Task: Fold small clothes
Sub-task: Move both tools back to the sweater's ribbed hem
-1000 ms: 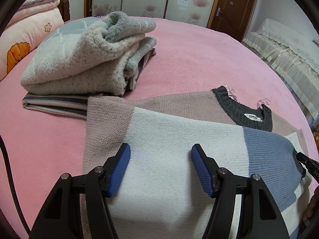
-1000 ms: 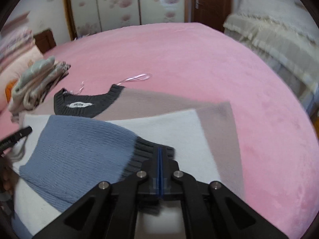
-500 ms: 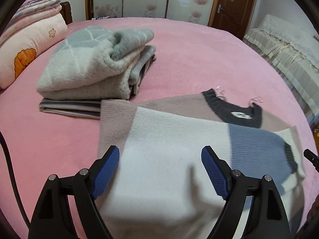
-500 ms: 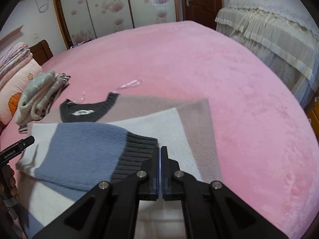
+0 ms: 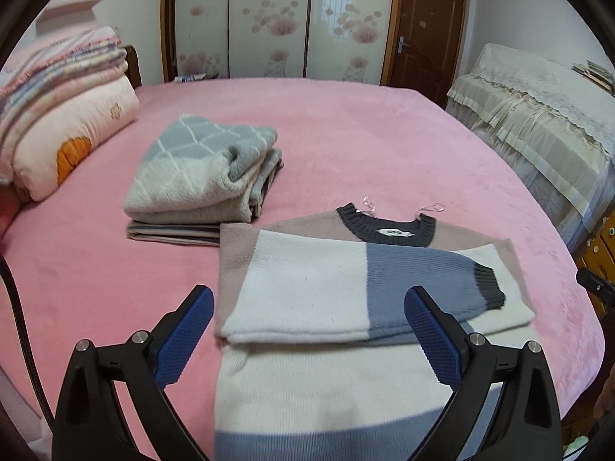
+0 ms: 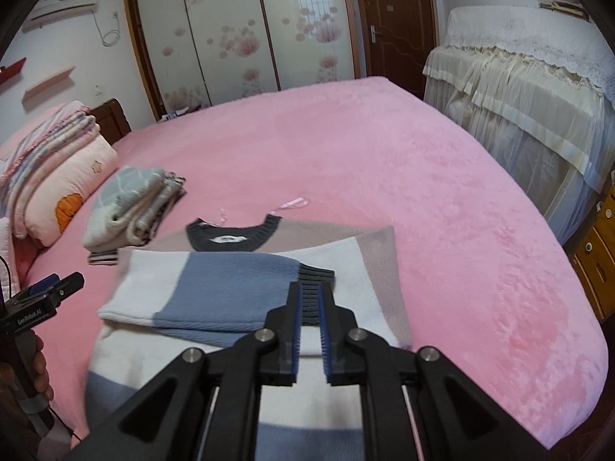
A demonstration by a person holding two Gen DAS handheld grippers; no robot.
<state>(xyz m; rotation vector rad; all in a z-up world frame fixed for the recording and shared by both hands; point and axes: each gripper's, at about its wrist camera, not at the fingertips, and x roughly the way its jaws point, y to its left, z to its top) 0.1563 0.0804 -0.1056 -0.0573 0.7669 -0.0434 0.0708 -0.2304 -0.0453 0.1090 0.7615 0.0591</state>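
Bedspread (image 5: 384, 134): pink. Sweater (image 5: 307, 280): blocks of white, blue and mauve-beige; dark grey ribbed collar and cuff. Folded sweater (image 5: 200, 165) on stack: grey-green with white diamond lattice, cream below. Garment beneath it (image 5: 173, 232): grey-and-white stripes. Pillow (image 5: 77, 134): peach, orange motif. Gripper pads (image 5: 184, 330): blue.

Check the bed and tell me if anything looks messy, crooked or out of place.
Nothing is spilled or damaged. The sweater is only part folded: its blue sleeve lies across the chest and the hem end trails off toward the cameras. Two thin pink hanger loops stick out past the collar. The folded pile beside it looks neat.
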